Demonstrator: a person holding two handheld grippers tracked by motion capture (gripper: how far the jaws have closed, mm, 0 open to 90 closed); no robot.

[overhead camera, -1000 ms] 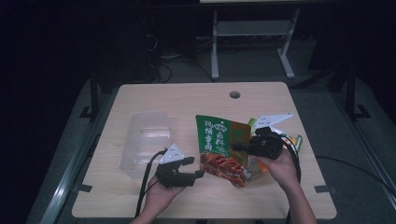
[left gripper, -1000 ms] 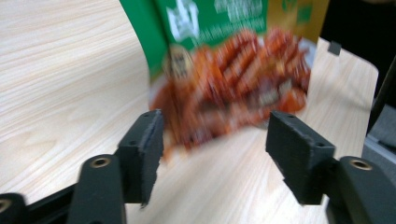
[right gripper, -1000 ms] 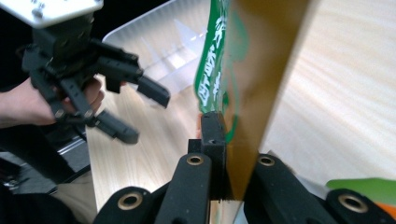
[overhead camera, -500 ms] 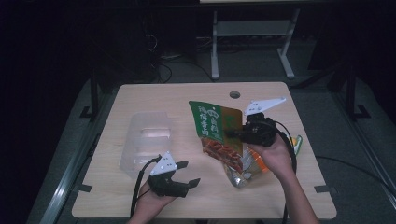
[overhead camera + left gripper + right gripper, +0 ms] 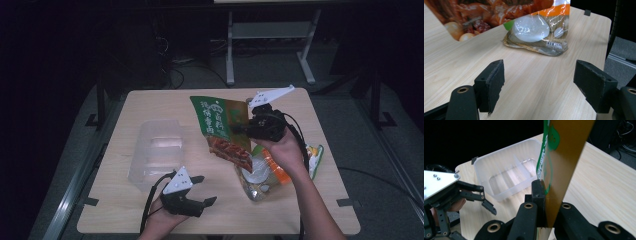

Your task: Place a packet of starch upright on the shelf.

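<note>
Right gripper (image 5: 239,128) clamped on green pouch (image 5: 220,131), held tilted above table (image 5: 150,105), right of clear bin (image 5: 155,152). Left gripper (image 5: 202,191) just below bin, jaws just opened wide, nothing between. Clear packet (image 5: 262,175) flat under pouch.

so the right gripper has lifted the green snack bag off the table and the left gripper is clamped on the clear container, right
Not quite. The right gripper does hold the green snack bag lifted, but the left gripper is not on the clear container. The high view shows it near the table's front edge, apart from the container, and the left gripper view shows its fingers wide apart with nothing between them.
</note>
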